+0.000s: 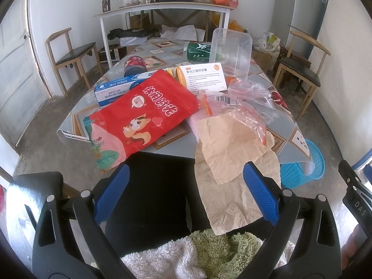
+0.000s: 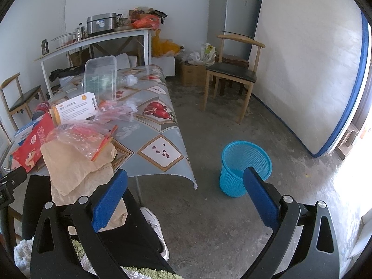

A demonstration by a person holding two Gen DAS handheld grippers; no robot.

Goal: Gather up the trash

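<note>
Landmark: table (image 1: pixel 267 86)
Red snack bags on table: one (image 1: pixel 141 118)
Brown paper sheets over its near edge: one (image 1: pixel 230 153)
Clear containers on it: one (image 1: pixel 232 48)
Blue baskets right of it: one (image 2: pixel 244 167)
Chairs around it: two (image 1: pixel 72 51) (image 2: pixel 232 69)

The blue basket (image 1: pixel 302 169) is half hidden in the left wrist view behind the hanging tablecloth corner (image 1: pixel 300 148) and the brown paper (image 1: pixel 232 153). The green bottle (image 2: pixel 104 80) shows only blurred through the clear plastic box (image 2: pixel 101 79). Small print on the white card (image 1: pixel 204 76) is too fine to read.
</note>
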